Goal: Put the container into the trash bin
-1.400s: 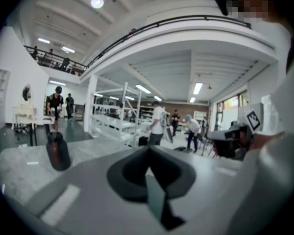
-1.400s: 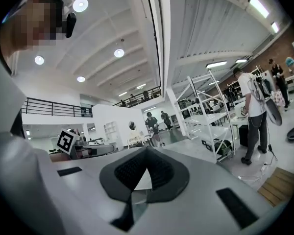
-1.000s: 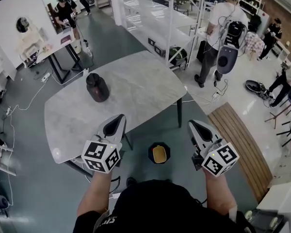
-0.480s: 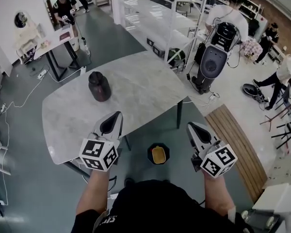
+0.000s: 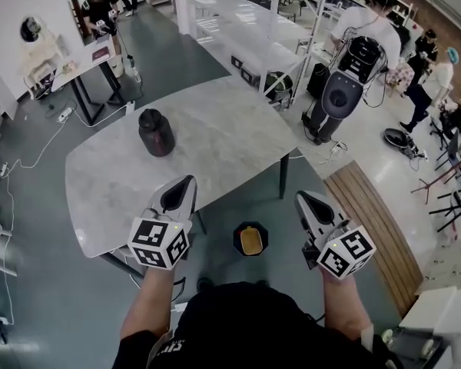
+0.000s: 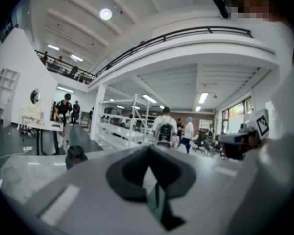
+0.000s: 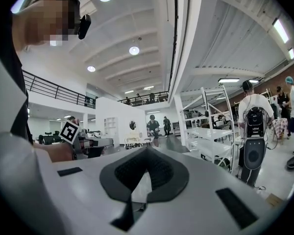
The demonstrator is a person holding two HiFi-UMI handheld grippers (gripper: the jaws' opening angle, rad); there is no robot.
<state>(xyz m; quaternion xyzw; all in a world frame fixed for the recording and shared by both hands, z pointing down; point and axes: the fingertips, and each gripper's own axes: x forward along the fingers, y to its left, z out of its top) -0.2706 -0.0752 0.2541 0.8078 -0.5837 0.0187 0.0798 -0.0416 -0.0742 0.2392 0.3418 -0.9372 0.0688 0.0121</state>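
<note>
The left gripper (image 5: 178,196) has its jaws pressed together with nothing between them, and the right gripper's (image 5: 313,208) jaws also meet at the tips, empty. Both are held level over the near edge of the grey table (image 5: 230,141). On the floor between them stands the black trash bin (image 5: 251,241), its inside yellow. The dark container (image 5: 155,132) stands upright on the table, well beyond the left gripper.
</note>
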